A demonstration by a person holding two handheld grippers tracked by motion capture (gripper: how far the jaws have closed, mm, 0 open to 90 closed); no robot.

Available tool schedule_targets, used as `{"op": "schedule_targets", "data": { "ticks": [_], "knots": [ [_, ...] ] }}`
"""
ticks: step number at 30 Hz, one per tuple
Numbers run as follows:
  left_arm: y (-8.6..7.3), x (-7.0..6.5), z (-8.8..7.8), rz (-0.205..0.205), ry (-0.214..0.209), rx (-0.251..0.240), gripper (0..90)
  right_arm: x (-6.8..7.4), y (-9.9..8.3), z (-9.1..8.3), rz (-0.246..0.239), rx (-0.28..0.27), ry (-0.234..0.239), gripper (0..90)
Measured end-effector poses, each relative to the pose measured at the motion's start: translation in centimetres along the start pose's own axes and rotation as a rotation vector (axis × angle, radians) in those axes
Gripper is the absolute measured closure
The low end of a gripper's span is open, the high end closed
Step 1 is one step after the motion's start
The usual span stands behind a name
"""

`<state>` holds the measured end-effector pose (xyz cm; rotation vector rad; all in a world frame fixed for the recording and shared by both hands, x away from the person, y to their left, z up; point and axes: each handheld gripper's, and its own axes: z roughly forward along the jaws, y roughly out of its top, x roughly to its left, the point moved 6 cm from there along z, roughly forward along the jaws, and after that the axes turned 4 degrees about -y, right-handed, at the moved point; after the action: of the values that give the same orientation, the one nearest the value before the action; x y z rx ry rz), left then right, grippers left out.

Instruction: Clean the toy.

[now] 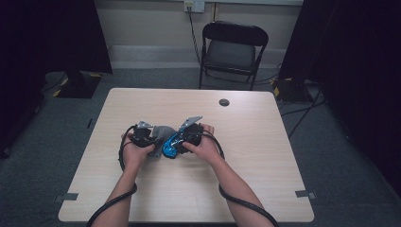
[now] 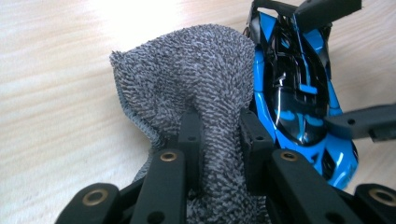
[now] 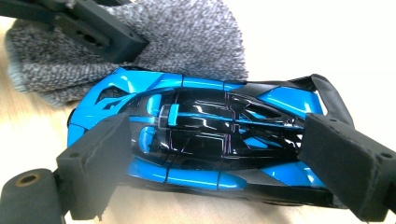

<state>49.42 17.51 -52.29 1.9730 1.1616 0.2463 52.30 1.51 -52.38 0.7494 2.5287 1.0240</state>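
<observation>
A grey terry cloth (image 2: 196, 70) lies bunched on the wooden table (image 1: 246, 142). My left gripper (image 2: 217, 123) is shut on a fold of it. The cloth's far edge rests against the side of a blue and black toy car (image 3: 201, 135). My right gripper (image 3: 210, 144) is shut on the car lengthwise, one pad on its nose and the other on its tail. In the high view the cloth (image 1: 160, 135) and the car (image 1: 171, 146) sit together near the table's middle, between the left gripper (image 1: 151, 138) and the right gripper (image 1: 178, 141).
A black folding chair (image 1: 234, 47) stands beyond the table's far edge. A small round hole (image 1: 224, 102) marks the tabletop near that edge. Dark curtains and floor cables flank the table. Bare wood surrounds both hands.
</observation>
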Motion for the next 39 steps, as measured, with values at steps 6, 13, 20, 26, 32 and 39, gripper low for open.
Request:
{"op": "schedule_targets", "data": {
  "ticks": [6,13,20,26,32,39],
  "knots": [
    [-0.7,0.0,-0.8,-0.016,-0.015,0.005,74.3,0.0,0.1,0.0,-0.003,0.008,-0.001,9.0],
    [-1.5,-0.2,-1.7,-0.023,-0.033,0.018,74.3,0.0,0.0,0.0,-0.002,0.008,-0.002,9.0],
    [-2.4,-0.5,-2.7,-0.026,-0.062,0.023,74.3,0.0,0.0,0.0,-0.001,0.004,-0.001,9.0],
    [-3.3,-0.9,-3.5,-0.029,-0.076,0.033,74.3,0.0,0.0,0.0,-0.001,0.006,0.0,9.0],
    [-3.8,-1.3,-4.2,-0.014,-0.084,0.047,74.3,0.0,0.0,0.0,0.0,0.004,0.0,9.0],
    [-3.1,-0.7,-5.8,-0.044,-0.092,0.03,74.3,0.0,0.0,0.0,0.001,-0.005,-0.002,9.0]
  ]
}}
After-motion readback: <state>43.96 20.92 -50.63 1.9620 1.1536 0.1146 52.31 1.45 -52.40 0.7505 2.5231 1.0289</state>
